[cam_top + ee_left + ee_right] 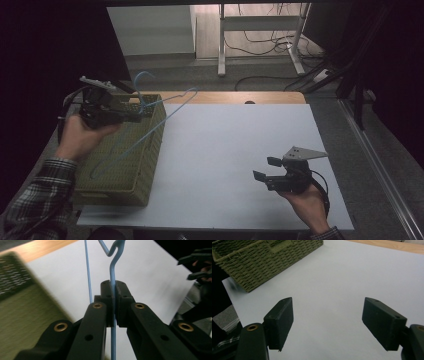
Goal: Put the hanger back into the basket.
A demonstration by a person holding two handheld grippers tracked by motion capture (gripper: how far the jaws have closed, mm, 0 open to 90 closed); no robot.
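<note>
**A:** So where's your left gripper at right now?

**B:** You've got it up over the far end of the woven basket, jaws clamped tight on the blue wire hanger. In the left gripper view the wire runs straight up between the two pads with no gap either side, and the twisted neck of the hook sits just past the tips. From the high view the hook pokes up above the gripper while the rest of the hanger slants down across the basket, one shoulder sticking out past the basket rim over the white surface.

**A:** And the right one?

**B:** Your right gripper is well apart from all that, low over the near right part of the surface, jaws spread wide and nothing between them (the right gripper view is just bare white sheet between the pads, with the basket off at the top left).

**A:** Is the hanger touching the basket?

**B:** Can't tell from these angles.
</note>
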